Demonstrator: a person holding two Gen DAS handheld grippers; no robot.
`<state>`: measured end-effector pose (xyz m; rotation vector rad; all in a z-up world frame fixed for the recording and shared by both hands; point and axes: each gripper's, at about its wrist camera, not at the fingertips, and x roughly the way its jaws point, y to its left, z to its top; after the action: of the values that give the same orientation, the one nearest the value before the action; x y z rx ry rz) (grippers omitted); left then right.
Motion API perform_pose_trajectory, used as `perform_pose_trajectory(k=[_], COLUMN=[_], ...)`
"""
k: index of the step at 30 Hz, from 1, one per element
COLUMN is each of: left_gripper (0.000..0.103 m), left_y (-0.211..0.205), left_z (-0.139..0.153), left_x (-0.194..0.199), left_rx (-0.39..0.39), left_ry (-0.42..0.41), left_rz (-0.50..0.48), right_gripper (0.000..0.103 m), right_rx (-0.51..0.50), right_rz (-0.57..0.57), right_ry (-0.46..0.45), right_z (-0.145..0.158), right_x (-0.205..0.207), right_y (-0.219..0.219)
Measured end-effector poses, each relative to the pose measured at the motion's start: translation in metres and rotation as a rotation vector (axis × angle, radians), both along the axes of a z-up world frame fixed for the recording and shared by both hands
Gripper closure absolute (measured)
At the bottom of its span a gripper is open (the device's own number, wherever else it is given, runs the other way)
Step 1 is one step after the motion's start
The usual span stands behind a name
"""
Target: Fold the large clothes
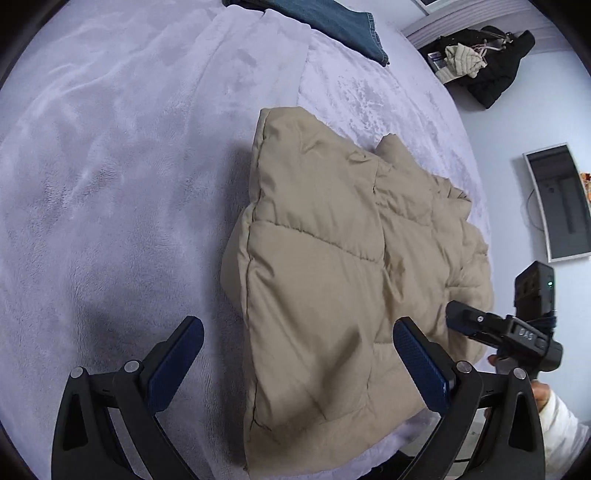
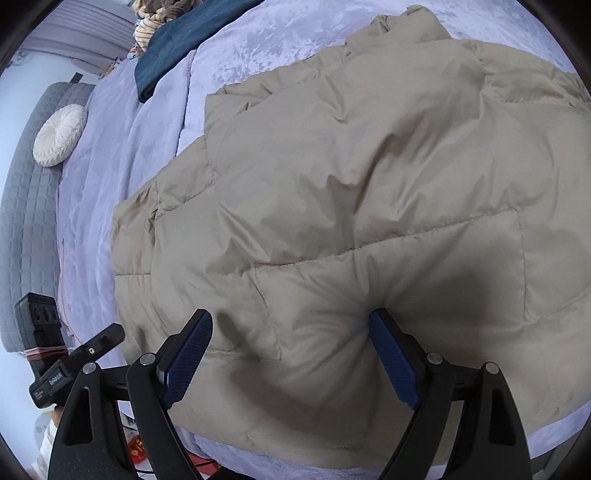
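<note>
From your left wrist, your left gripper [image 1: 297,350] is wide open and holds nothing, above the near left edge of the puffy tan quilted jacket [image 1: 332,258] on the pale purple fuzzy bed cover [image 1: 110,184], I think ready to grab. The jacket's long side runs near to far.

From your right wrist, your right gripper [image 2: 291,332] is wide open too, its right fingertip [image 2: 380,325] denting the jacket's near end.

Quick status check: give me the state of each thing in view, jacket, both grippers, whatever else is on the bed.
Beige puffer jacket: lying flat on the bed, partly folded.
Left gripper: open, holding nothing.
Right gripper: open, pressing into the jacket.
Blue garment: folded, lying apart.
</note>
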<state>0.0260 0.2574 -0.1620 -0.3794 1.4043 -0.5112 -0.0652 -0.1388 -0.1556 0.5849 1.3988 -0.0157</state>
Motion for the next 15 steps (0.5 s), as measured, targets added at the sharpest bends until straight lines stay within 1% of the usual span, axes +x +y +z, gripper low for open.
perform_pose_trajectory(k=[5, 7, 9, 11, 15], left_gripper=[0.000, 0.000, 0.000, 0.000, 0.000], left_y=[0.010, 0.007, -0.004, -0.016, -0.038], left_z=[-0.018, -0.031, -0.045, -0.056, -0.067], left_x=[0.017, 0.022, 0.029, 0.035, 0.043], left_rx=[-0.218, -0.248, -0.258, -0.259, -0.281], left_ry=[0.103, 0.134, 0.167, 0.180, 0.192], left_rz=[-0.063, -0.088, -0.112, -0.140, -0.193], right_gripper=[0.014, 0.014, 0.014, 0.014, 0.014], right_rx=[0.003, -0.004, -0.007, -0.008, -0.012], right_rz=[0.000, 0.010, 0.014, 0.016, 0.026], right_ry=[0.013, 0.018, 0.020, 0.022, 0.024], right_z=[-0.006, -0.007, -0.008, -0.010, -0.012], right_x=[-0.001, 0.000, 0.000, 0.000, 0.000], right_y=[-0.001, 0.000, 0.000, 0.001, 0.001])
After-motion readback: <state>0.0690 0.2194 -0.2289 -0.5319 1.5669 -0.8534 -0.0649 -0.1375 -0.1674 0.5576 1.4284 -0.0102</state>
